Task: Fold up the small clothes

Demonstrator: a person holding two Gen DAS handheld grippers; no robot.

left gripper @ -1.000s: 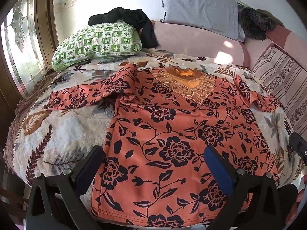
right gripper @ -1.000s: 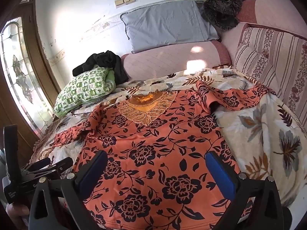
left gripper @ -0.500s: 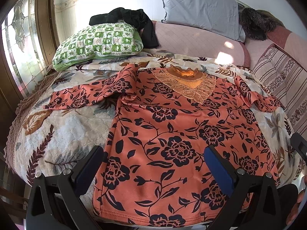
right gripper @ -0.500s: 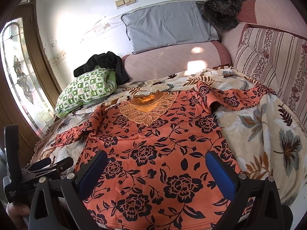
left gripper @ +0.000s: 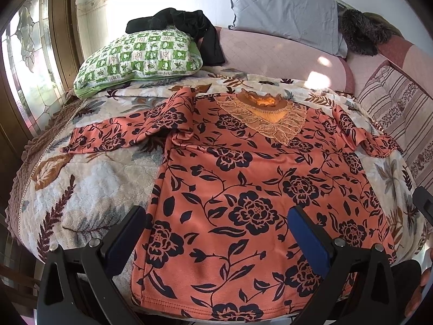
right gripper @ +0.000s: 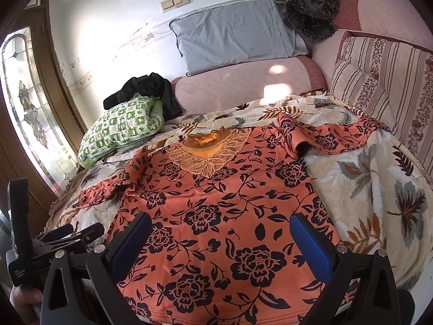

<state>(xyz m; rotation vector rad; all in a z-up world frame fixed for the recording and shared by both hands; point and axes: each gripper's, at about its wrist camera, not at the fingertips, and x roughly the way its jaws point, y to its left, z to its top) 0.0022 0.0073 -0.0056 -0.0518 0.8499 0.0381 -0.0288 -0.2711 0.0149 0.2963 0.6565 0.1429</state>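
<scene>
An orange floral blouse lies flat, front side up, on a blanket with a leaf pattern and fills the middle of both views. Its lace collar points to the upper part of the frame, and its hem is at the lower edge, near the cameras. In the left wrist view 1 sleeve stretches to the left of the frame, and the other sleeve lies crumpled at the right, close to a striped cushion.

The left gripper has its 2 fingers spread wide and holds nothing; it hangs over the lower left part of the blouse. The right gripper is also spread wide, with nothing between the blue pads, above the lower part of the blouse.

In the upper left of the left wrist view a green checked pillow rests on the blanket, with a black garment on top of it. A grey pillow leans against the wall in the upper middle.
</scene>
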